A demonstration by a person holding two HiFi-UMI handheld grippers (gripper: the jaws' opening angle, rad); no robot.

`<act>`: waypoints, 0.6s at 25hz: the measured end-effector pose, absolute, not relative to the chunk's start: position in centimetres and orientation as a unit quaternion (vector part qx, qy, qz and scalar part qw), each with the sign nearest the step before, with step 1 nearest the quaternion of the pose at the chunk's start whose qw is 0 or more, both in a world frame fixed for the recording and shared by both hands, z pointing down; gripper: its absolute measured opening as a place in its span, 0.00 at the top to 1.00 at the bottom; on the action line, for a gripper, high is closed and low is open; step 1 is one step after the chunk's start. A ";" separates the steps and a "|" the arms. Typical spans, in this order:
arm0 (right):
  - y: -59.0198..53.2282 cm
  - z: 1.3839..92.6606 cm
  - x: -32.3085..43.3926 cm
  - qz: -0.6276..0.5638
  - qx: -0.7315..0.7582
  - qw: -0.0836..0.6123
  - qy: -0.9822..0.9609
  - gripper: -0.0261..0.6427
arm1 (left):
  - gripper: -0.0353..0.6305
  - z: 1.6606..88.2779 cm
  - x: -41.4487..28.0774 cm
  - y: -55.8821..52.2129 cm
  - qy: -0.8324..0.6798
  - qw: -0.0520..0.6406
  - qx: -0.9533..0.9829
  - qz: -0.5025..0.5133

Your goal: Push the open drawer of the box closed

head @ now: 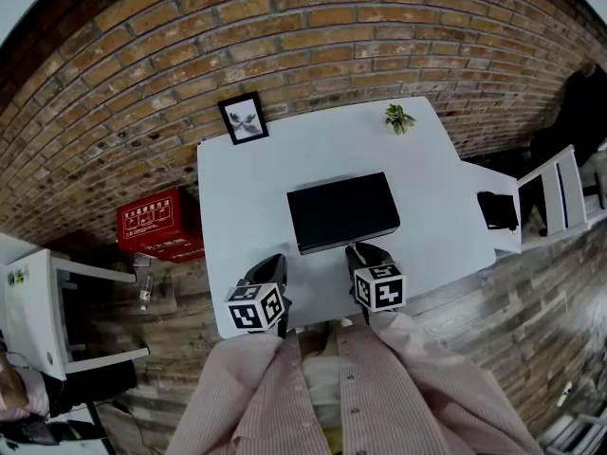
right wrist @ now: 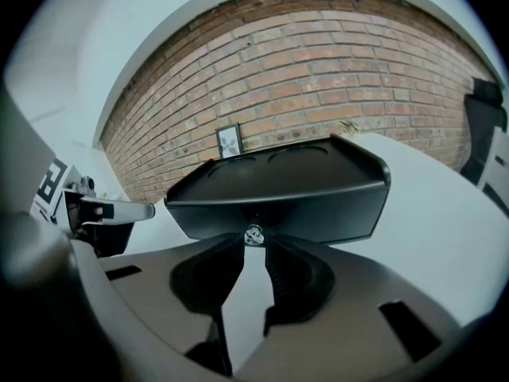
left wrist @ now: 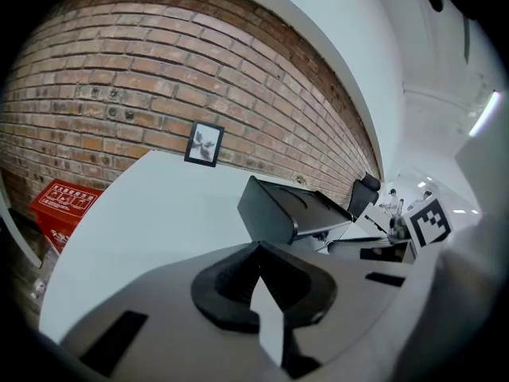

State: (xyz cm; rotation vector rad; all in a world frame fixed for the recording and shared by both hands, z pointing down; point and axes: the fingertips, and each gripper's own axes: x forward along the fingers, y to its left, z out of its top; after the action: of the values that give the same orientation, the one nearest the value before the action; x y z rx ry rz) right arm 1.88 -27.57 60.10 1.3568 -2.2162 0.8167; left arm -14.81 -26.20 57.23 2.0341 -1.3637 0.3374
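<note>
The left claw (left wrist: 258,251) is closed tight and holds nothing. The right claw (right wrist: 253,243) pinches the little knob (right wrist: 254,234) on the front of the black box (head: 341,209). The box sits in the middle of the table (head: 237,197). Behind it stand a picture (head: 243,118) and a plant (head: 399,118).

A white tabletop (head: 247,188) stands against a brick wall (head: 285,36). At its far edge a framed picture (head: 243,118) stands near the left corner and a small plant (head: 399,118) near the right. A red box (head: 158,224) sits on the wooden floor (head: 512,292) to the left. White chairs (head: 43,311) flank both sides.
</note>
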 end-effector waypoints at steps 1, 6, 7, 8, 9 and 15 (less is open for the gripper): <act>-27.5 60.0 1.9 0.283 0.489 0.209 -0.799 0.86 | 0.95 57.2 -14.8 -26.1 -0.521 0.329 0.777 0.129; -26.8 59.1 2.7 0.255 0.505 0.192 -0.802 0.86 | 0.95 56.5 -14.7 -25.5 -0.519 0.322 0.782 0.124; -26.6 58.8 2.8 0.249 0.506 0.186 -0.805 0.86 | 0.95 56.2 -14.6 -25.4 -0.519 0.318 0.784 0.121; -26.5 58.5 2.9 0.243 0.505 0.178 -0.809 0.86 | 0.95 55.9 -14.5 -25.2 -0.518 0.312 0.788 0.120; -26.3 58.1 2.9 0.238 0.503 0.170 -0.813 0.86 | 0.95 55.5 -14.4 -25.1 -0.517 0.302 0.792 0.118; -25.7 56.0 3.0 0.228 0.496 0.132 -0.827 0.95 | 0.95 52.5 -13.5 -24.3 -0.504 0.234 0.825 0.103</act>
State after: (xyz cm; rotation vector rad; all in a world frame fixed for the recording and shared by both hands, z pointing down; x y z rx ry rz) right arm 3.04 -25.68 56.01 1.4410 -2.4012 0.6624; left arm -13.46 -24.35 52.47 2.2648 -1.3836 0.2819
